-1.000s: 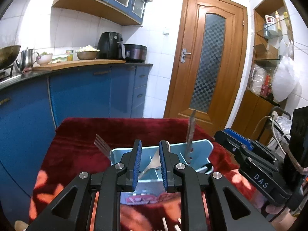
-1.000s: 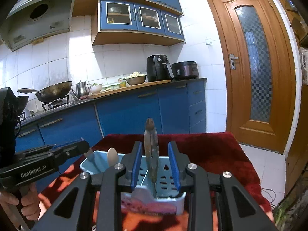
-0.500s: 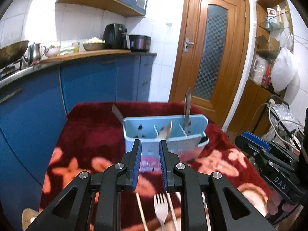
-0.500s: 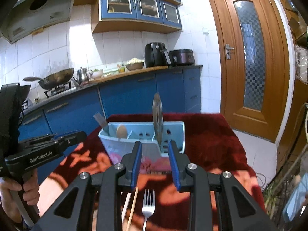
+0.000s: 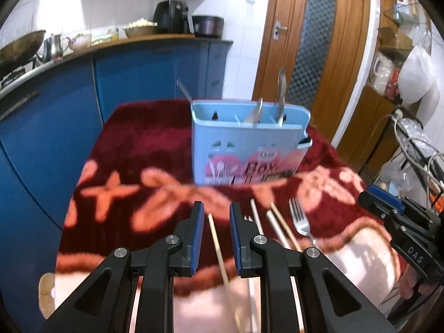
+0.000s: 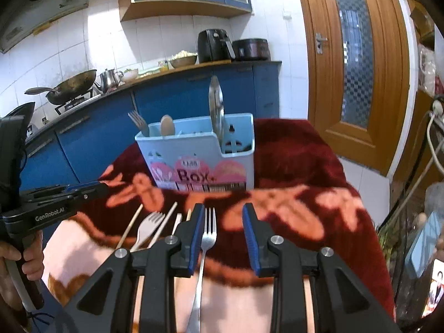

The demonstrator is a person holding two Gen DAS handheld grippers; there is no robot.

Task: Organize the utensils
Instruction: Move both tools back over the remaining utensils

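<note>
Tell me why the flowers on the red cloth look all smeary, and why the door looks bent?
In the left wrist view the cloth and blue utensil box are smeared by motion blur. In the right wrist view the steel fork between the right gripper jaws looks sharper, though the cloth is still soft. In both views the fisheye lens curves the door and darkens the corners.

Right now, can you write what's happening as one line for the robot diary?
left claw: open over chopstick | right claw: open over metal fork | blue utensil box: holds fork, spoon, knife
</note>
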